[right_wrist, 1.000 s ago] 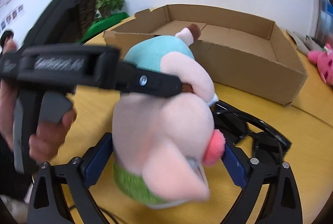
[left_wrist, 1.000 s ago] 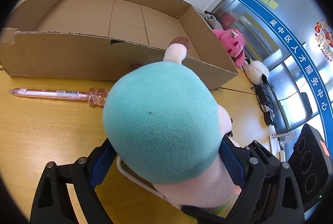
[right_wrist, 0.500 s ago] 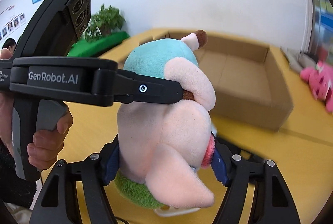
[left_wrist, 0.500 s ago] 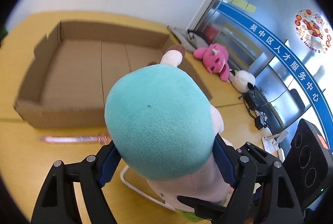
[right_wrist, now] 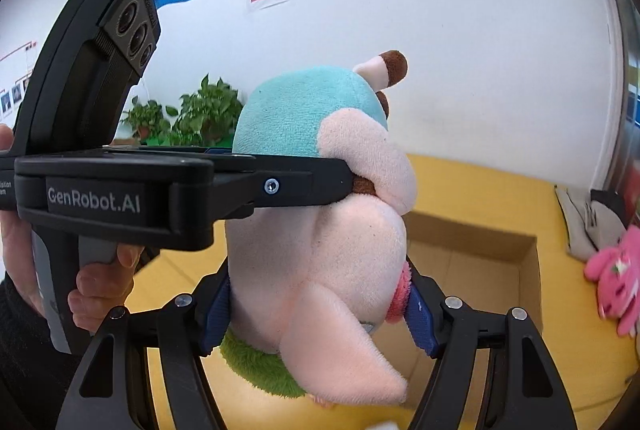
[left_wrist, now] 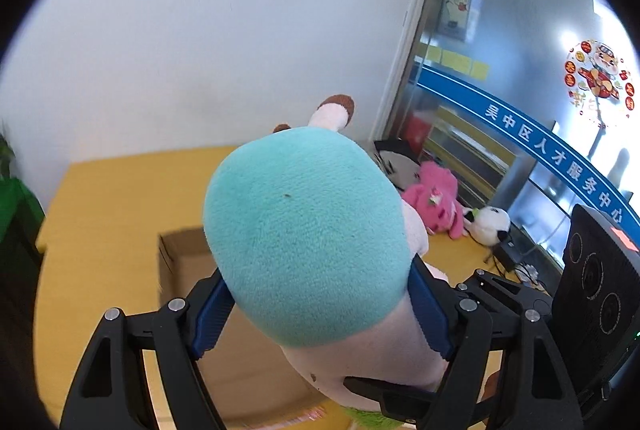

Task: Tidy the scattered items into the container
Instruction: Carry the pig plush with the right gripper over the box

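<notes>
A plush toy with a teal head, pink body and green base fills both views (left_wrist: 304,242) (right_wrist: 320,230). My left gripper (left_wrist: 320,310) is shut on its neck, also seen from the side in the right wrist view (right_wrist: 280,186). My right gripper (right_wrist: 316,310) is shut on its lower body. The toy is held high above the open cardboard box (left_wrist: 180,262) (right_wrist: 480,262), which lies below and behind it on the yellow table (left_wrist: 112,198).
A pink plush (left_wrist: 436,198) (right_wrist: 616,282) and a white panda plush (left_wrist: 486,224) lie on the table beyond the box, beside a dark bag (right_wrist: 592,218). Cables (left_wrist: 516,262) lie near the glass wall. Potted plants (right_wrist: 192,118) stand far left.
Both grippers have lifted the plush toy well up from the table. The box has dropped low in both views. The pink pen is out of sight.
</notes>
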Motion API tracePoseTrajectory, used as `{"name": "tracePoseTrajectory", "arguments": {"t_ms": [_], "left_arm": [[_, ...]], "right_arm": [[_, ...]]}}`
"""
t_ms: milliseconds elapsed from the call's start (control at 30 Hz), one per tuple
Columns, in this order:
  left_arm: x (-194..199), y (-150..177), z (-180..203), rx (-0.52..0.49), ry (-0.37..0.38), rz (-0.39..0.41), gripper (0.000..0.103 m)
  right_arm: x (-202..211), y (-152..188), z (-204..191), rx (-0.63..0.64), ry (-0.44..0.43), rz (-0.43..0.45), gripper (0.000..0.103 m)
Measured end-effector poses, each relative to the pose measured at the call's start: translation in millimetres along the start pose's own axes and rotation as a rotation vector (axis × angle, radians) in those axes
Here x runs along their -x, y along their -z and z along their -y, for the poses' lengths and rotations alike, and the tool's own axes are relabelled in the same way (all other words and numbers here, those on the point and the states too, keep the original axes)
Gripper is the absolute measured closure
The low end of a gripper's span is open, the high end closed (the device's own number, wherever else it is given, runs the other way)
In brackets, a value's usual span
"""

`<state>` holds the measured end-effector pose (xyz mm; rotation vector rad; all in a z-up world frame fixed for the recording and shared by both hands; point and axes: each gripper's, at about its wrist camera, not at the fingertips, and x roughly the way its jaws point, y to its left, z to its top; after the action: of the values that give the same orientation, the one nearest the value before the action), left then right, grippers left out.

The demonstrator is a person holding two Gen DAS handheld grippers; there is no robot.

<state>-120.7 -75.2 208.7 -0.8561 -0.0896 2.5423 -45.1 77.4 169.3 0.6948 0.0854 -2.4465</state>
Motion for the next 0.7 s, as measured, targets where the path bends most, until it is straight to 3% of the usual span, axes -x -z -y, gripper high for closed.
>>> {"name": "tracePoseTrajectory", "arguments": {"t_ms": [133,267,433,700], "left_arm": [[-20.4,-42.2,-24.8,-0.042,-0.021,-0.026,0.024],[-64.4,-60.0,-54.9,-0.048,-0.022,-0.097,0.024],[-131.2,-44.6,-99.6,-0.029,-0.038,-0.225,0.024],[-231.9,15.1,-164.0,0.055,-0.012,-0.42,0.024]], "right_arm": [[-39.4,-50.1,11.5,-0.041,0.0,0.004,0.026],[-87.0,-68.0,32.3,-0.112,-0.005,-0.017,0.026],[-147.0,-55.1,49.9,-0.212,-0.029,-0.089,0.026],[-264.4,9.5,82.0,-0.352,-0.056,-0.261,0.028]]}}
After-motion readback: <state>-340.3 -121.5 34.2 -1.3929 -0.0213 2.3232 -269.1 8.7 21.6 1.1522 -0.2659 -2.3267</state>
